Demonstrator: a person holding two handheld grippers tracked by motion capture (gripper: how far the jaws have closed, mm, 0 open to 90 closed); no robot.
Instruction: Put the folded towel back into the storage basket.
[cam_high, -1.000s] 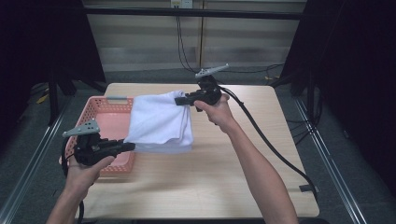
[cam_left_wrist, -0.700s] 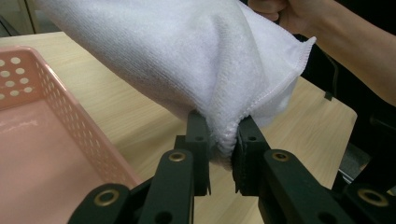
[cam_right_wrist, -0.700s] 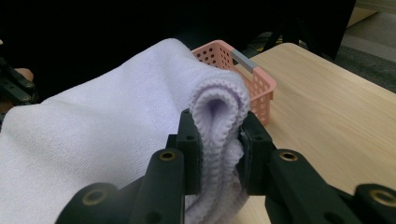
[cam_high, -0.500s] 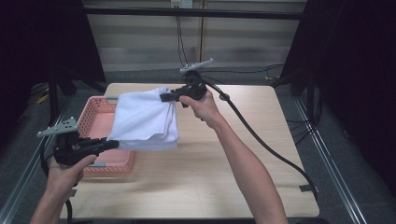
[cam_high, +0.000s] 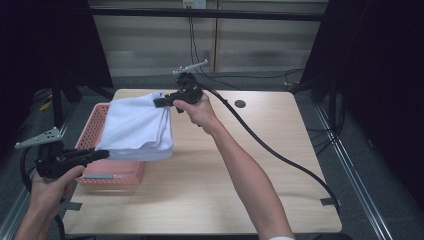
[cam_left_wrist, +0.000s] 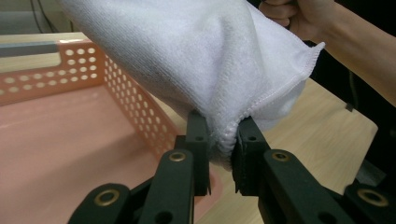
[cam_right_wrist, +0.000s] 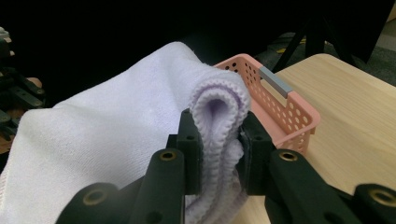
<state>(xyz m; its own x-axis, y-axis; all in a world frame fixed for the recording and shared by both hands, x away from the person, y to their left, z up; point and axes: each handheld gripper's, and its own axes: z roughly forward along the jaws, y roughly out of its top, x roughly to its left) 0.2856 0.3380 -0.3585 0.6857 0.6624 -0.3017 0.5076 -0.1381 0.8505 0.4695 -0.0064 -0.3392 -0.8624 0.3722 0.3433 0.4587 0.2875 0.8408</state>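
A folded white towel (cam_high: 137, 127) hangs in the air between both grippers, partly over a pink perforated basket (cam_high: 95, 116) at the table's left. My left gripper (cam_high: 102, 154) is shut on the towel's near corner; its jaws pinch the stitched hem of the towel (cam_left_wrist: 224, 140). My right gripper (cam_high: 161, 102) is shut on the far corner, where the folded edge of the towel (cam_right_wrist: 217, 112) bulges between its jaws. The basket (cam_left_wrist: 70, 140) looks empty inside, and its rim and a grey handle of the basket (cam_right_wrist: 280, 98) lie just behind the towel.
The wooden table (cam_high: 240, 165) has a round hole (cam_high: 240, 104) near its far edge. A thick black cable (cam_high: 280, 152) trails from the right gripper across the table to its right edge. Dark curtains and metal frame legs surround the table.
Both hands have carried the towel leftward, from the table's middle to above the basket. The left gripper has moved out past the table's left edge. Both grips hold as before.
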